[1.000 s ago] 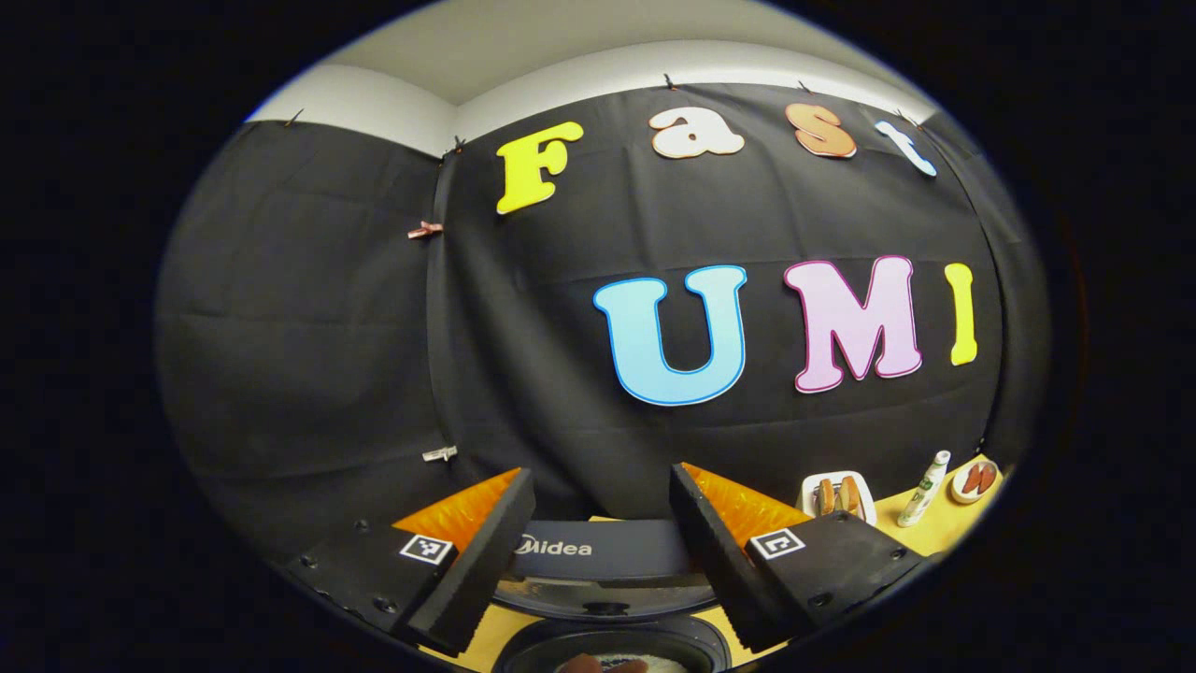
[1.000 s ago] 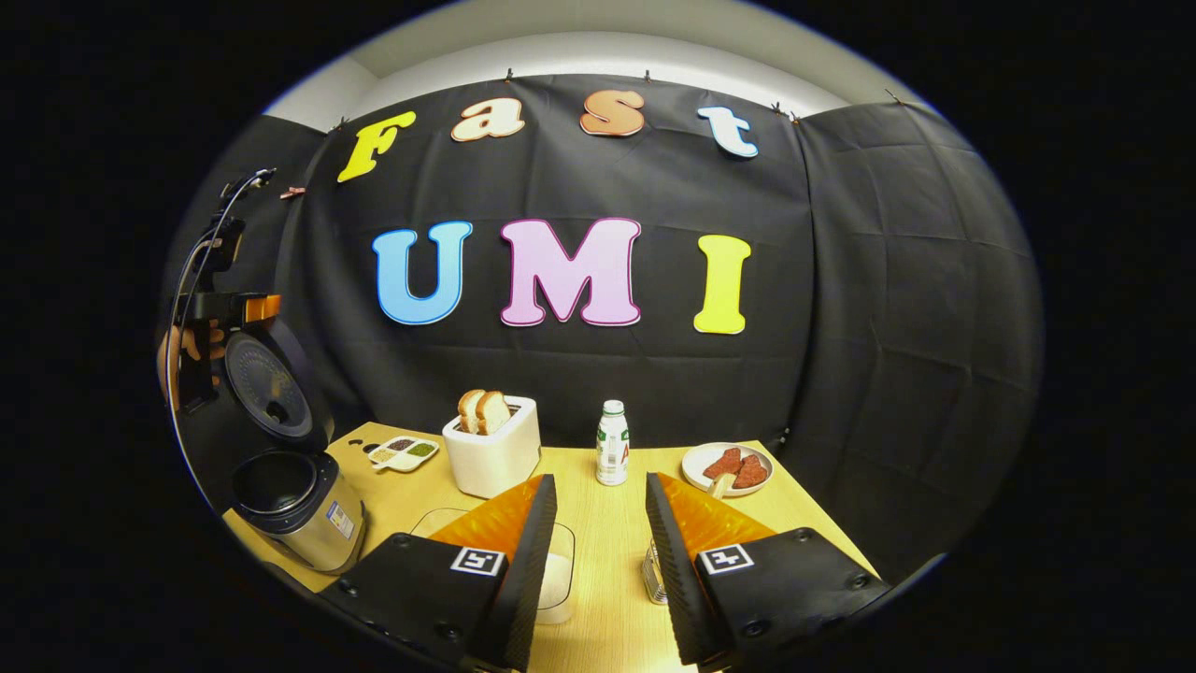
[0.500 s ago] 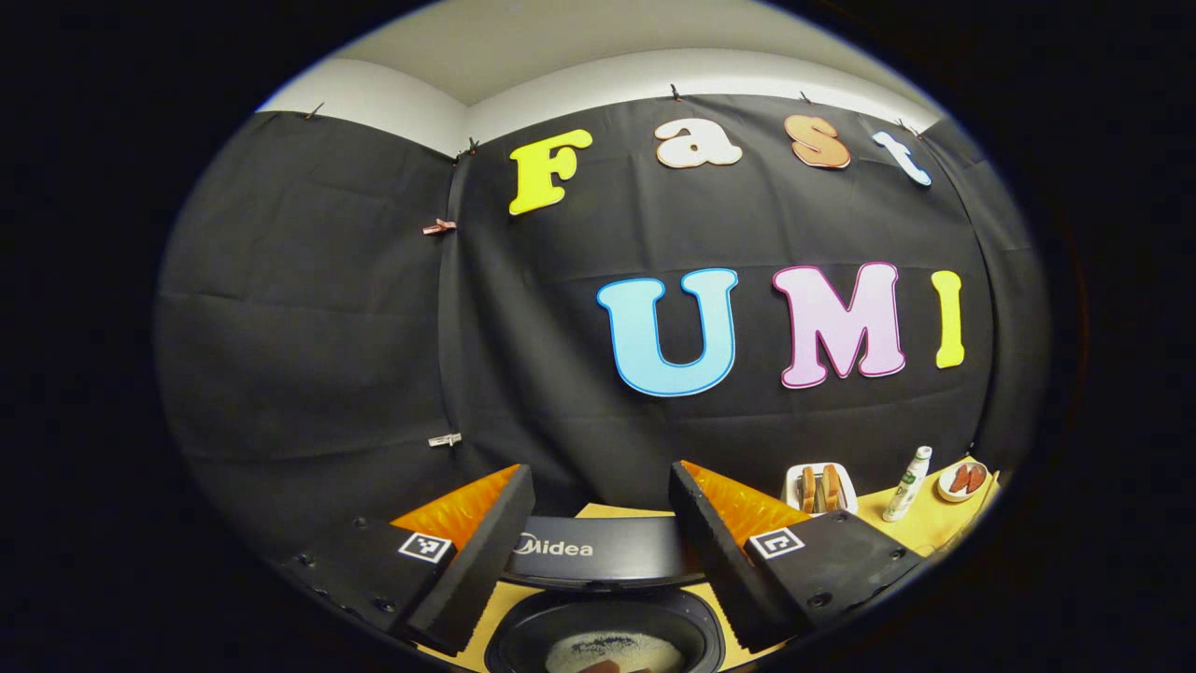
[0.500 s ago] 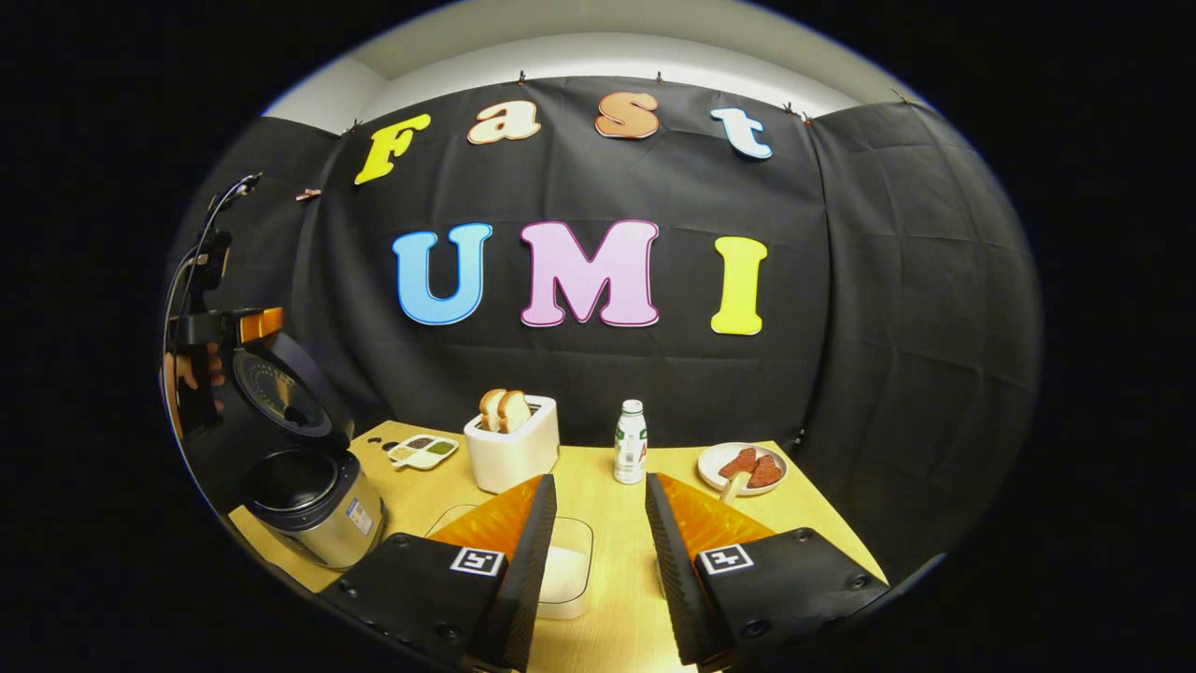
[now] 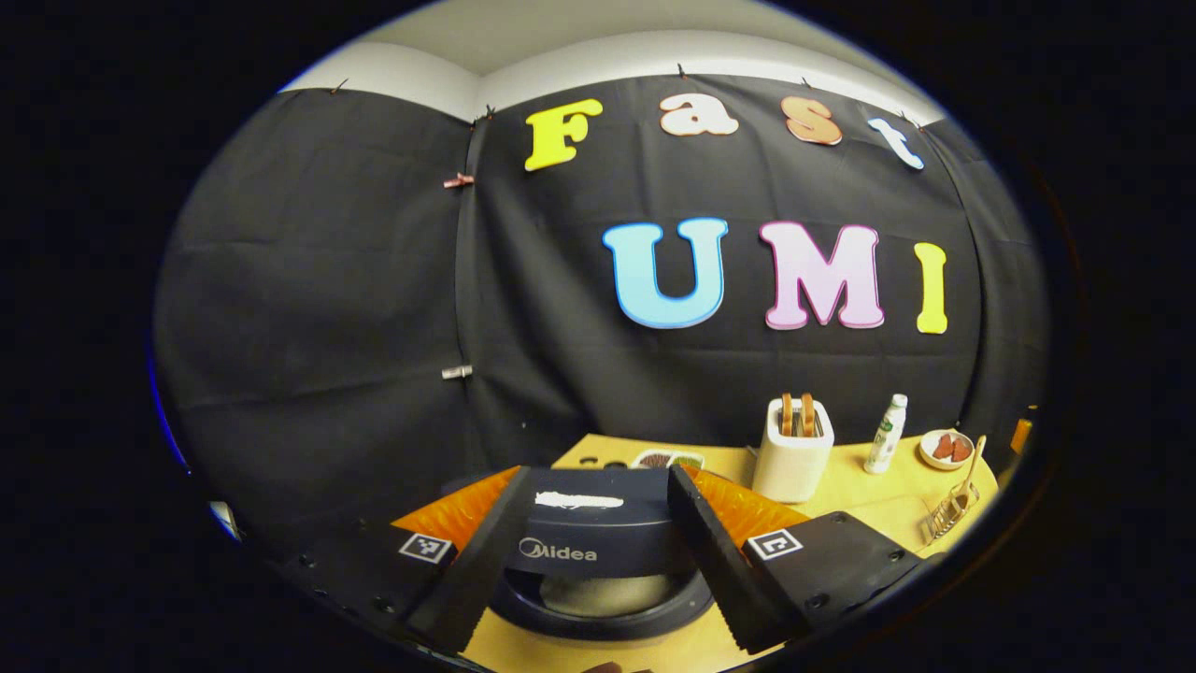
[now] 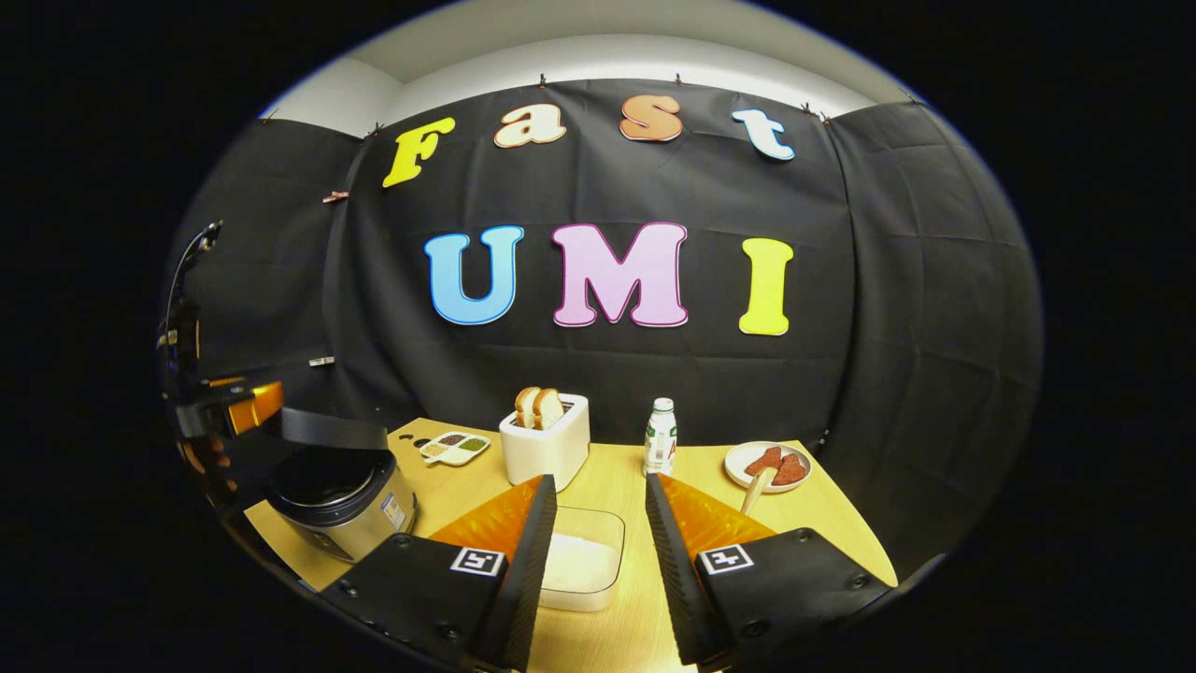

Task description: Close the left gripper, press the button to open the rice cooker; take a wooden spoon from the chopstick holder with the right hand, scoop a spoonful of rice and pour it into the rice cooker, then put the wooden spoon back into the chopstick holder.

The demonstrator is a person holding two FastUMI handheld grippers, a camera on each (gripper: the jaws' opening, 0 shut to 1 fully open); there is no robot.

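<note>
The rice cooker [image 6: 344,505] stands at the table's left end, its dark lid [image 6: 333,430] hanging nearly level, a little above the pot. My left gripper [image 6: 229,407], held by a hand, sits just behind that lid. In the left gripper view the lid [image 5: 598,537] lies in the gap of my open left gripper [image 5: 600,472]. My right gripper [image 6: 599,479] is open and holds nothing; a clear rice container [image 6: 581,565] lies on the table between its fingers. The wooden spoon [image 5: 972,460] stands in the wire chopstick holder [image 5: 948,509].
A white toaster [image 6: 547,449] with bread, a small bottle [image 6: 661,437], a plate [image 6: 768,465] of red pieces and a divided seasoning dish [image 6: 455,448] stand along the back of the wooden table [image 6: 822,519]. Black cloth walls close in behind.
The cooker's lid has swung down from upright to nearly level over the pot, and my left gripper came down with it. My right gripper stayed open, shifting slightly.
</note>
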